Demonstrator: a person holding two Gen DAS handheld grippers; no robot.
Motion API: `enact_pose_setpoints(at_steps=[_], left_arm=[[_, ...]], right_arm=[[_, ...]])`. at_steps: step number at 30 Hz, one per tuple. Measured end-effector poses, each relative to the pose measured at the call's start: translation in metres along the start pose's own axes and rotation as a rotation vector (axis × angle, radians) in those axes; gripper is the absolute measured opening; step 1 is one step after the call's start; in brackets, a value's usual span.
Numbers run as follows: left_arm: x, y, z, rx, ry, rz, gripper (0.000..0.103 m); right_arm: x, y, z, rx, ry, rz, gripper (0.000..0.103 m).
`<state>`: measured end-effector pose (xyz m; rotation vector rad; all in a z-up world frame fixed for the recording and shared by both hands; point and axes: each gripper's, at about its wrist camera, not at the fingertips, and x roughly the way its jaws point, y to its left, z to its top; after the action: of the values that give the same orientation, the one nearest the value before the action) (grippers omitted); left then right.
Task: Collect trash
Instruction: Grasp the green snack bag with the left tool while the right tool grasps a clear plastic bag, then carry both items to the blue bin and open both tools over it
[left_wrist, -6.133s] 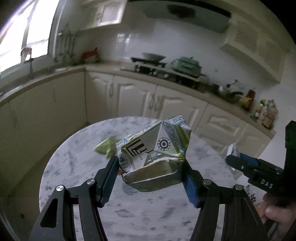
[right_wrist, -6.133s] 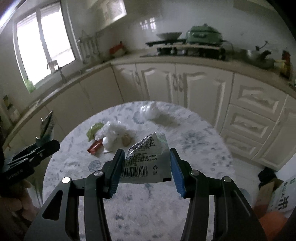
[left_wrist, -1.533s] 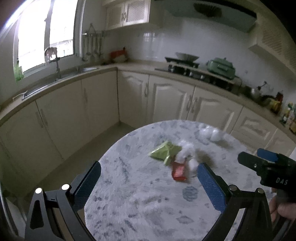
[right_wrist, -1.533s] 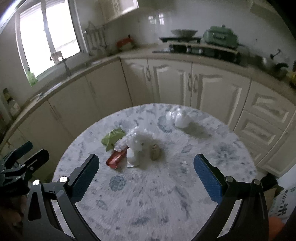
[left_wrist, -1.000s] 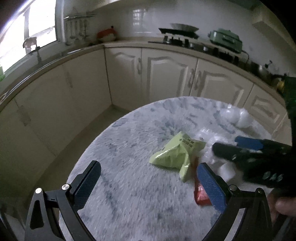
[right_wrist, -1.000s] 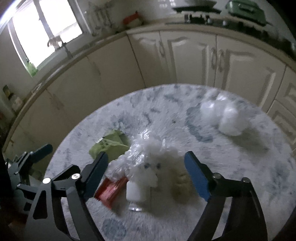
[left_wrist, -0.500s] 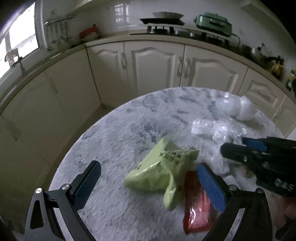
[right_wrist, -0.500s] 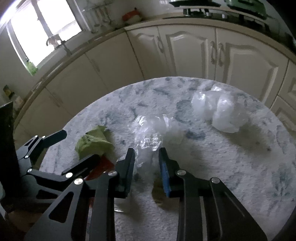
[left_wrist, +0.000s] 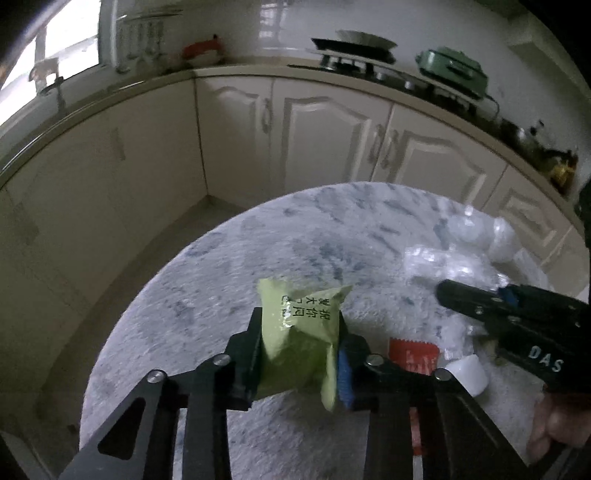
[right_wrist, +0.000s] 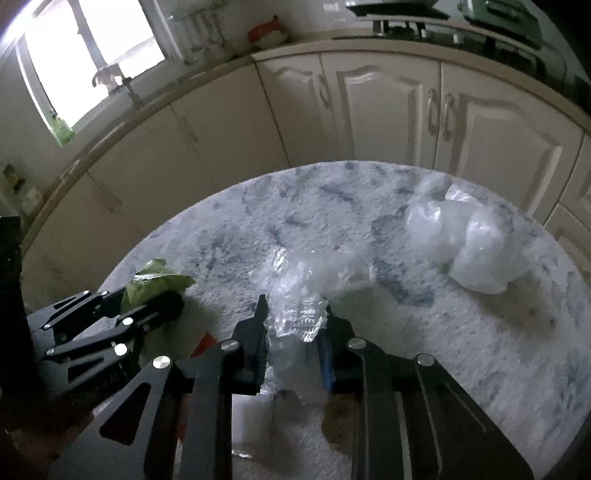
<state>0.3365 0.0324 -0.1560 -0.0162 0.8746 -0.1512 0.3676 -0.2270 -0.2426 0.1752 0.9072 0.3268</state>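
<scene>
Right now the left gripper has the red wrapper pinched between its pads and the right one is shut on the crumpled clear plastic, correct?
Not quite. The left gripper is shut on the green packet; the red wrapper lies on the table, as the left wrist view shows. The right gripper is indeed shut on the crumpled clear plastic.

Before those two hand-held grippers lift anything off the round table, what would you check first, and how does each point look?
1. Left hand-held gripper closed on the green wrapper: ok. Its jaws have just been closing and now pinch the wrapper from both sides.
2. Right hand-held gripper closed on the clear crinkled plastic: ok, the plastic sits squeezed between its jaws.
3. Red wrapper free of the green one: cannot tell, as they lie close together.
4. Nothing dragged along with the clear plastic: cannot tell, because the white cap lies close beside it.
5. White plastic bag clear of both grips: ok, it lies apart on the table.
</scene>
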Motion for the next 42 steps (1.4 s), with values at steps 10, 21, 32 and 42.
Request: enact_pose_setpoints(at_steps=[10, 21, 32, 42], left_arm=[[-0.089, -0.008, -0.039, -0.049, -0.100, -0.025, 0.028], [-0.199, -0.079, -0.085, -0.003, -0.246, -0.095, 0.028], [-0.261, -0.174, -0.111, 0.120, -0.347, -0.221, 0.028], [-0.271, -0.255, -0.116, 0.279, -0.361, -0.317, 0.028]], right_arm=[[-0.092, -0.002, -0.027, -0.010, -0.124, 0.016, 0.022], [-0.221, -0.014, -0.077, -0.006, -0.284, -0.044, 0.022], [-0.327, -0.064, -0.124, 0.094, -0.408, -0.130, 0.022], [-0.393, -0.120, -0.164, 0.200, -0.479, -0.218, 0.022]])
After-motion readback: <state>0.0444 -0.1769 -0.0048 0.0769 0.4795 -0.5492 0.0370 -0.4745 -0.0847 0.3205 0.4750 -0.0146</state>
